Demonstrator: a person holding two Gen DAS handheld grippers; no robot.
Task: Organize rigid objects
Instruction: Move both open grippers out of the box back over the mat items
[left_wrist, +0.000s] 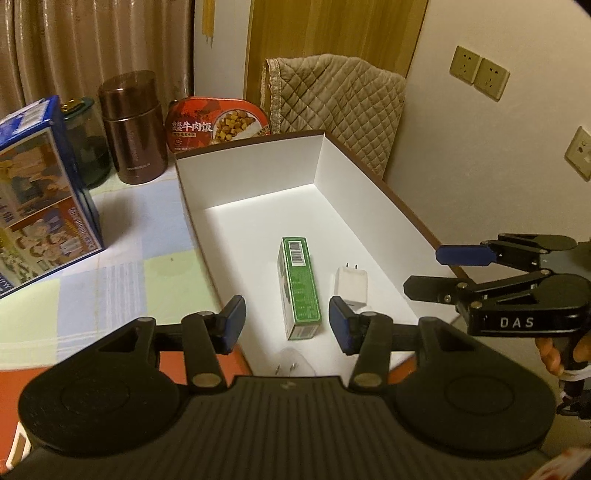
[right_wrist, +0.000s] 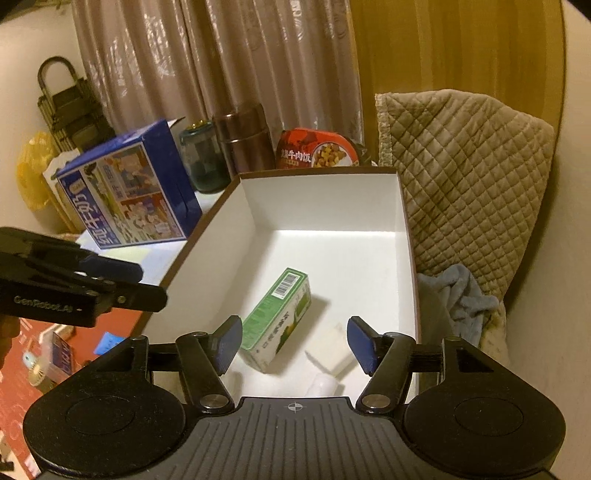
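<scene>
- Large open cardboard box, white inside with a brown rim (left_wrist: 373, 177) (right_wrist: 317, 170), sits on a table covered with a pastel patchwork cloth (left_wrist: 122, 266).
- Inside the box, on its floor: a long green carton with a barcode on its far end (left_wrist: 298, 286) (right_wrist: 275, 319), lying flat on its side.
- Just beside the green carton, to its right: a white plug-in charger block with two metal prongs (left_wrist: 351, 286) (right_wrist: 332, 345). Prongs point toward the far wall in the left wrist view. Whether carton and charger touch, I cannot tell.
- A second white plug-like item (left_wrist: 293, 365) (right_wrist: 324, 384) lies at the near end of the box, partly hidden by the gripper bodies.
- Left gripper (left_wrist: 287, 325): jaws spread wide, nothing between the blue pads; it hovers over the near end of the box with the green carton in line between its fingers.
- Right gripper (right_wrist: 294, 345) (left_wrist: 424, 271): jaws wide apart, empty; it hangs above the box's right side, with carton and charger below its fingers.
- Behind the box, outside it: a red instant-meal tub with printed lid (left_wrist: 218, 123) (right_wrist: 317, 149), a brown metal cylindrical flask (left_wrist: 133, 127) (right_wrist: 245, 138), a dark green glass jar (left_wrist: 86, 147) (right_wrist: 203, 162).
- To the left of the box: a blue printed milk carton case (left_wrist: 40, 192) (right_wrist: 129, 192), well apart from the green carton.
- A quilted beige cover (left_wrist: 336, 99) (right_wrist: 465, 173) drapes behind and right of the box.
</scene>
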